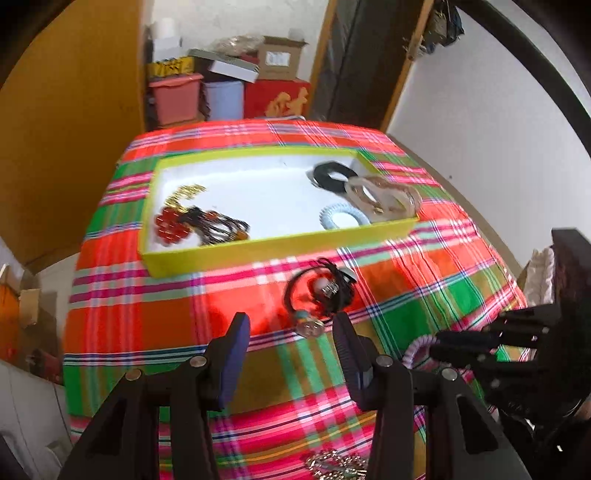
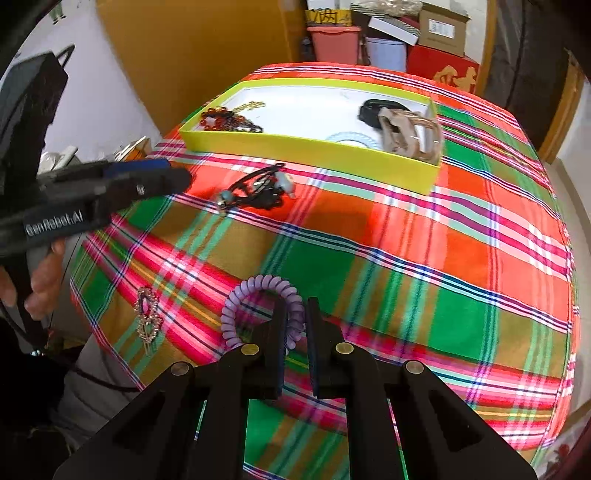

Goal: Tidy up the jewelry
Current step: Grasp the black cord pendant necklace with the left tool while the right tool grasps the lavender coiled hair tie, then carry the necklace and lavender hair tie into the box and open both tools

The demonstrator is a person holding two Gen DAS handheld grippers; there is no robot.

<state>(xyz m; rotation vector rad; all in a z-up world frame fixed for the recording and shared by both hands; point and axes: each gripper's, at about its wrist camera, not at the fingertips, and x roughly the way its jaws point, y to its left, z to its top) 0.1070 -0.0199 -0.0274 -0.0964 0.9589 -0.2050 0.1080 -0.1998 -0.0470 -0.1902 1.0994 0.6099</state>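
A home storage room: plaid-covered table [image 1: 184,314], stacked cardboard boxes [image 1: 279,59] and plastic bins [image 1: 175,98].

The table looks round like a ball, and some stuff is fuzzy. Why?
In both wrist views the fisheye lens bends the plaid table into a bulge. In the left wrist view motion blur smears the black hair ties and the red beads; in the right wrist view the purple coil tie stays fairly sharp.

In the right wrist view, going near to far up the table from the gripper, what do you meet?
right gripper closed on the purple coil hair tie → black hair ties with charms on the plaid cloth → yellow tray → storage boxes behind the table.
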